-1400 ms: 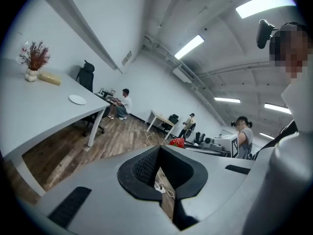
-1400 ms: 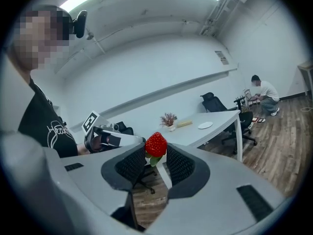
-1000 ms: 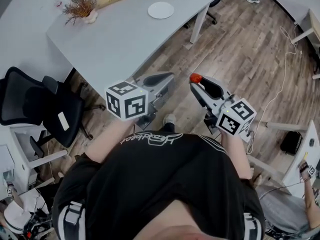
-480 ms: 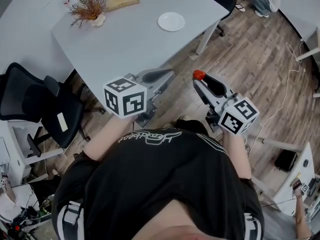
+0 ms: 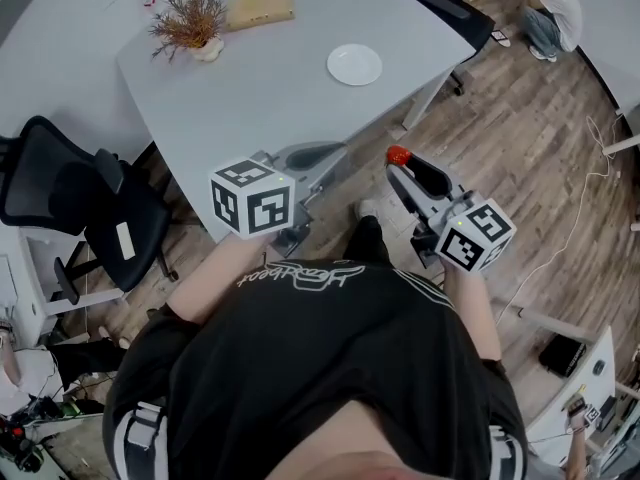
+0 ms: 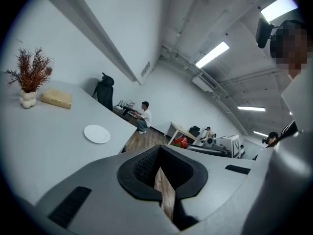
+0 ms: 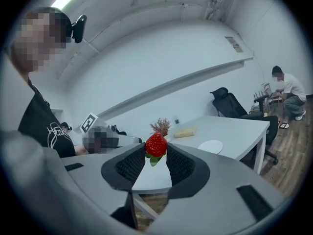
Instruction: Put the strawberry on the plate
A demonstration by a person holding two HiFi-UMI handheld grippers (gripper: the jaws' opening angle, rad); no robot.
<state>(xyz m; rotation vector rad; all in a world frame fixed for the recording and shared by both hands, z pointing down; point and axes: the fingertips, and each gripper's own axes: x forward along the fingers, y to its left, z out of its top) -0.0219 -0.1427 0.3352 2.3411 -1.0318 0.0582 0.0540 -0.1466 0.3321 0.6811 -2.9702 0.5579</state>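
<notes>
The red strawberry (image 5: 398,155) (image 7: 156,144) sits pinched at the tips of my right gripper (image 5: 400,163) (image 7: 156,149), which is shut on it, over the wood floor short of the table. The white plate (image 5: 354,65) (image 7: 211,146) (image 6: 97,133) lies bare on the grey table (image 5: 260,98) near its right end, well ahead of the strawberry. My left gripper (image 5: 335,152) (image 6: 160,149) hovers at the table's near edge, level with the right one, its jaws shut with nothing between them. From the left gripper view the strawberry (image 6: 181,142) shows off to the right.
A dried plant in a small vase (image 5: 188,20) and a yellowish block (image 5: 260,7) stand at the table's far side. A black office chair (image 5: 70,198) is at the left. A person (image 5: 555,8) sits on the floor at the far right.
The table and plate have slid lower and rightward in the head view as the person steps closer. Both grippers keep their pose, the strawberry still gripped.
</notes>
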